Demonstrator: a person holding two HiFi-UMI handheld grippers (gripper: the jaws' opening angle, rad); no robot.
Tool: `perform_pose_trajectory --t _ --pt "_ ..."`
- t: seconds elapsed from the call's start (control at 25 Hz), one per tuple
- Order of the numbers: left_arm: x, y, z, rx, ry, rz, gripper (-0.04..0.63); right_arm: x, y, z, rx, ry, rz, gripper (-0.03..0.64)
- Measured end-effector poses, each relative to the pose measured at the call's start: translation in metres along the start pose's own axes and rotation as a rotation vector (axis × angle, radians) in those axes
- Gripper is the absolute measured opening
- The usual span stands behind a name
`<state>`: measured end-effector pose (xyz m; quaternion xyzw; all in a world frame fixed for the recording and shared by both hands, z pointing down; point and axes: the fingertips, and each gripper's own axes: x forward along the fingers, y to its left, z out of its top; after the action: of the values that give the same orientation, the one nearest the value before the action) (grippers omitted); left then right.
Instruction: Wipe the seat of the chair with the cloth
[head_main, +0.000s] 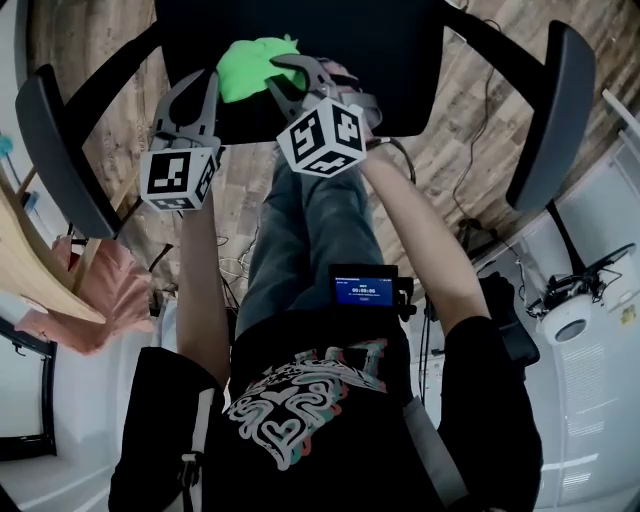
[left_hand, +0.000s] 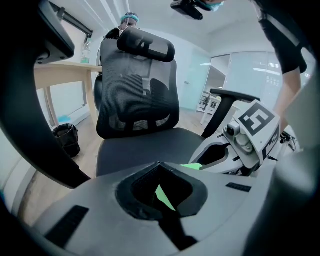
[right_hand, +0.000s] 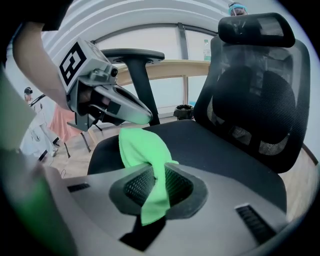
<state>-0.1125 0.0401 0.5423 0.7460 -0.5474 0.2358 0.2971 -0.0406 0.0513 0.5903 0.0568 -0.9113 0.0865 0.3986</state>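
Note:
The black chair seat (head_main: 400, 60) (left_hand: 145, 145) (right_hand: 215, 150) lies in front of me. A bright green cloth (head_main: 255, 65) (right_hand: 142, 145) rests bunched on its front edge. My right gripper (head_main: 290, 72) (right_hand: 159, 167) is shut on the cloth, which hangs through its jaws. Just left of the cloth, my left gripper (head_main: 205, 85) (left_hand: 159, 165) has its tips together, and only a sliver of green shows behind the pads. In the right gripper view the left gripper (right_hand: 132, 114) hovers over the cloth's far edge. The right gripper (left_hand: 220, 152) also shows in the left gripper view.
Black armrests (head_main: 55, 140) (head_main: 555, 110) flank the seat. The mesh backrest (left_hand: 137, 90) with headrest rises behind it. A wooden desk (left_hand: 65, 70) and a dark bin (left_hand: 66, 137) stand to the left. My legs (head_main: 300, 240) are close to the seat's front; cables lie on the floor.

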Motion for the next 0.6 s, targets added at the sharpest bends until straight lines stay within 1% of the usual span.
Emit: perform_pose_trajectory --t 0.28,0.6 --pt "0.0 0.004 -0.006 -0.009 0.011 0.007 0.0 0.018 0.014 -0.008 -0.06 0.043 0.031 0.057" --pt "-0.001 0.01 -0.012 -0.025 0.025 0.021 0.0 0.034 0.017 -0.011 -0.06 0.1 0.033 0.057"
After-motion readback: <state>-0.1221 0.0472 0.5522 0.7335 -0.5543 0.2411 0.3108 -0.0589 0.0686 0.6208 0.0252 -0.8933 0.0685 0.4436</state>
